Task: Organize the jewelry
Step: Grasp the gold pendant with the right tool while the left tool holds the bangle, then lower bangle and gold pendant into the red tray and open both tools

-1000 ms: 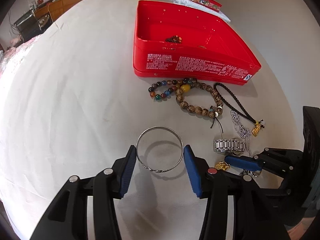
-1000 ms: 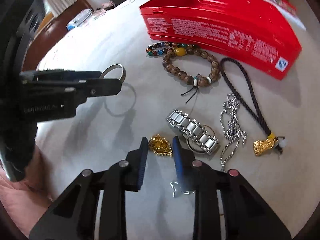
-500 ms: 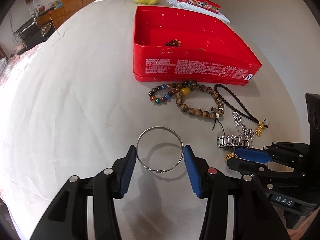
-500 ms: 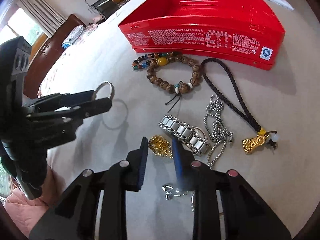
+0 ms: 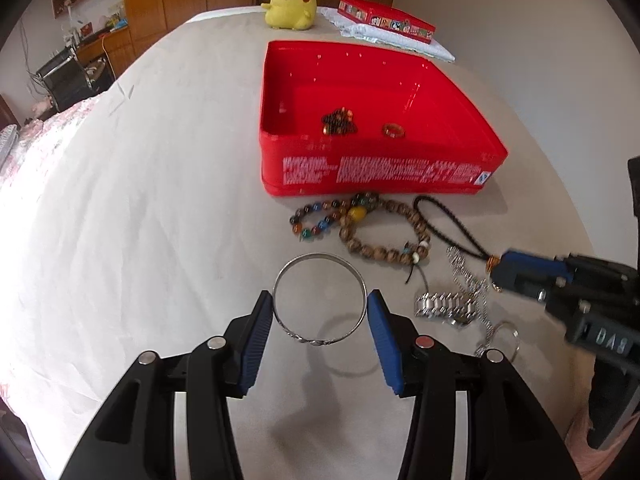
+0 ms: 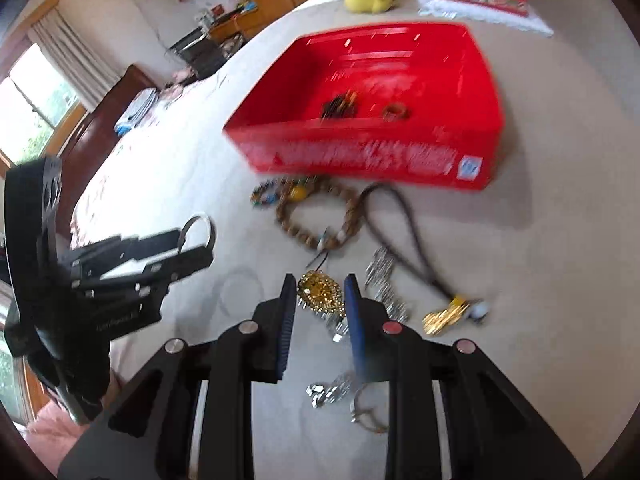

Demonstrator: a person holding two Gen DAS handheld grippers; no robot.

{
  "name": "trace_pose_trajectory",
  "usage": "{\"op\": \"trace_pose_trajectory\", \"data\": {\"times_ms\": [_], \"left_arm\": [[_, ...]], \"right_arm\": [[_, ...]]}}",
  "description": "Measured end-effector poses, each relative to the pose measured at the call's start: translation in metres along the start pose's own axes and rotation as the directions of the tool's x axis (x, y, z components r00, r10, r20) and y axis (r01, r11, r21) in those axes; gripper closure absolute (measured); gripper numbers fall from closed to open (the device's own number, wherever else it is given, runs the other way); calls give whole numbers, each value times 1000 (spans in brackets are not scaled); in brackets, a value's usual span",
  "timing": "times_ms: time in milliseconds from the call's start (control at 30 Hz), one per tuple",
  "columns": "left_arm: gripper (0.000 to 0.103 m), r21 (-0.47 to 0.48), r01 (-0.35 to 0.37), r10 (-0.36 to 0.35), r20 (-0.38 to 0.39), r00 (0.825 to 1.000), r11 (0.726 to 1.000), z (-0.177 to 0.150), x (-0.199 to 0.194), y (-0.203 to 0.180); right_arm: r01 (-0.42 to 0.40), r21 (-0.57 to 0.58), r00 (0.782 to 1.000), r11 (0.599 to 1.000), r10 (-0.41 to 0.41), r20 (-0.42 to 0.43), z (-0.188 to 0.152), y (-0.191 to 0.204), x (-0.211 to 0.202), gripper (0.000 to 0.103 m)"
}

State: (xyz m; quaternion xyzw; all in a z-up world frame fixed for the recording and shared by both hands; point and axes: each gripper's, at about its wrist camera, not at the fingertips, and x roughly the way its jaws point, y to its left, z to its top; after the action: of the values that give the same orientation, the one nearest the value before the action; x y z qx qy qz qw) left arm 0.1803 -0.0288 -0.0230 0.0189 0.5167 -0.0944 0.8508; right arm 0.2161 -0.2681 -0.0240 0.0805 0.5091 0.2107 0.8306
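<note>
Jewelry: silver bangle (image 5: 319, 298) clamped in left gripper (image 5: 320, 312), lifted off the table (image 5: 160, 220). Gold pendant (image 6: 321, 294) pinched in right gripper (image 6: 320, 300). Bead bracelets (image 5: 360, 224), chain and watch lie before the red tin (image 5: 380, 168).

Each gripper is built from matte black plastic, with two broad angular arms that taper forward to the fingers. On the left gripper (image 5: 320, 330) the inner faces of the fingers are lined with ribbed blue pads (image 5: 383, 338); three round silver fasteners and one red one are set along its arms. The right gripper (image 6: 320, 312) is made alike, its blue pads (image 6: 353, 312) finely ribbed, with three silver studs and one red stud. White moulded lettering is carried on the side of each black body. A pink sleeve (image 6: 48, 420) is seen behind the left gripper.
</note>
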Motion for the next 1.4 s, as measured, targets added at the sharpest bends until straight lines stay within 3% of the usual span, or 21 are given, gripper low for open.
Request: {"op": "trace_pose_trajectory", "data": {"times_ms": [267, 500, 700, 1000, 1033, 1133, 1400], "left_arm": [[54, 0, 14, -14, 102, 995, 1000, 72, -20, -11], [54, -35, 73, -70, 81, 994, 997, 146, 36, -18], [54, -49, 37, -37, 3, 999, 998, 186, 97, -17], [54, -39, 9, -12, -67, 998, 999, 196, 133, -15], [53, -41, 10, -12, -66, 998, 999, 194, 132, -15], [47, -44, 17, -19, -47, 999, 999, 193, 124, -13], [46, -69, 36, -33, 35, 999, 997, 185, 79, -8]], "right_arm": [[35, 55, 995, 998, -40, 96, 71, 1, -3, 80], [65, 102, 994, 993, -73, 79, 129, -24, 47, 80], [166, 102, 985, 981, -169, 22, 156, -41, 89, 80], [196, 64, 980, 978, -197, 2, 168, -44, 112, 77], [196, 66, 980, 978, -197, 11, 168, -44, 111, 71], [196, 60, 980, 979, -198, 31, 167, -42, 105, 70], [156, 83, 984, 984, -162, 75, 161, -41, 82, 70]]}}
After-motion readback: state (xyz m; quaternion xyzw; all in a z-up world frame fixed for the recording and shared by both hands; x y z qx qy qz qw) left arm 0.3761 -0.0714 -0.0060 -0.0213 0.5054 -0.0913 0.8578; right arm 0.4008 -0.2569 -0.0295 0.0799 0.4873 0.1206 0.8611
